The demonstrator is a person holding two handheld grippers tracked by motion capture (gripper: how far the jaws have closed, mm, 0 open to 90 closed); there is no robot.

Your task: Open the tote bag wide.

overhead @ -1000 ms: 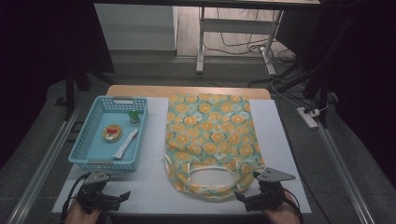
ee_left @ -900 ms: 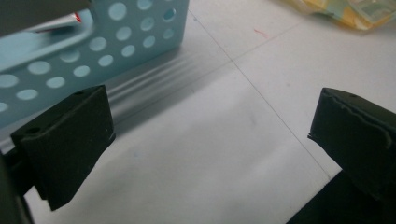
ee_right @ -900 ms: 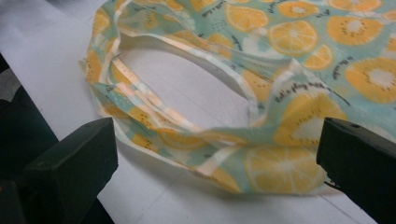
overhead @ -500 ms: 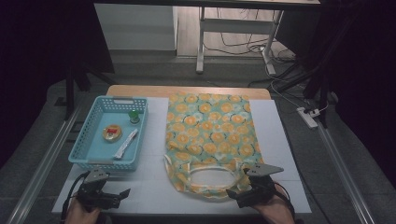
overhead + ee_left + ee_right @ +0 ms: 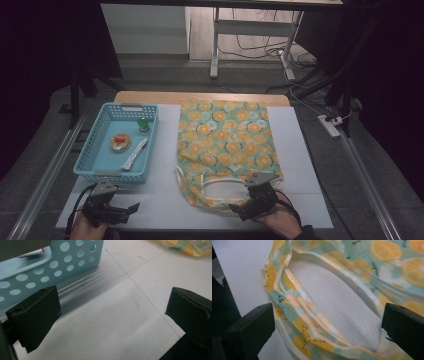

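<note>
Both tools spread; right tool [image 5: 239, 206] at bag handle [image 5: 220, 199].

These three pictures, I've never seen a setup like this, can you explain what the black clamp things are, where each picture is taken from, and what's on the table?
A person sits at a white table holding a two-jaw gripper in each hand. The high view looks down from above: the left gripper is at the bottom left, the right gripper at the bottom middle. The other two pictures come from cameras riding on the grippers, looking along their black jaws.

On the table lie a blue basket with a few small items and a flat cloth bag printed with orange slices. Both grippers are open and hold nothing. The right gripper's jaws stand either side of the bag's handle; the left one is over bare table beside the basket.
</note>
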